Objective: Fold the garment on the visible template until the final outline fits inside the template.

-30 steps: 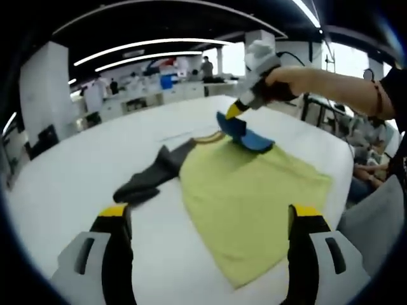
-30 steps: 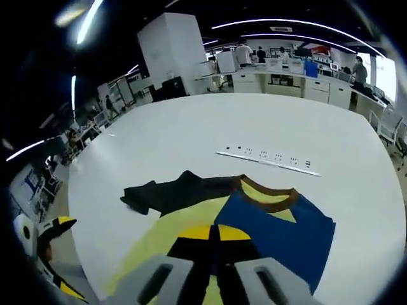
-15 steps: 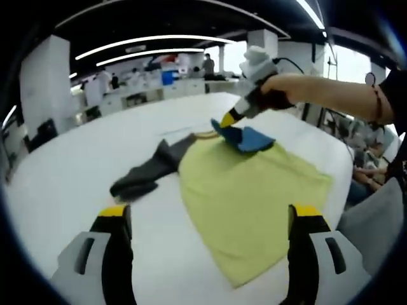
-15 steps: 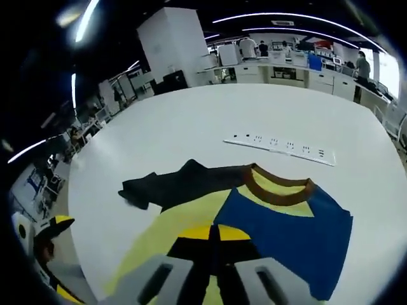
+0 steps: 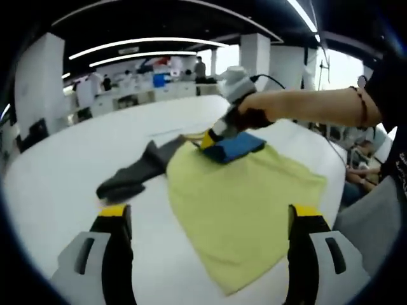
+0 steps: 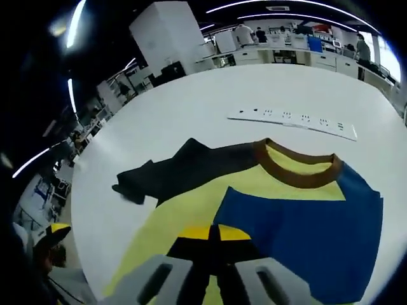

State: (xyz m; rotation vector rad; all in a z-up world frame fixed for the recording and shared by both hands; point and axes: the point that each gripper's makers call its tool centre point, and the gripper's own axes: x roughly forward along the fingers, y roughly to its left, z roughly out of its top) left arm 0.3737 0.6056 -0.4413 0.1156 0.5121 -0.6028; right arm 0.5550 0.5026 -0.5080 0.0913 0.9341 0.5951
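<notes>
My right gripper [image 6: 218,236] stayed clamped on the blue sleeve [image 6: 305,235], carrying it over the yellow garment [image 5: 238,210]; my left gripper [image 5: 206,219] waited near, jaws apart.

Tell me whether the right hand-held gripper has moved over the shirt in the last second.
Yes. In the left gripper view the right hand-held gripper has carried the blue sleeve toward the dark sleeve, inward across the yellow shirt.

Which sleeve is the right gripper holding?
The blue sleeve, folded over the yellow shirt body. The right gripper is shut on its edge; the dark grey sleeve lies flat, untouched.
</notes>
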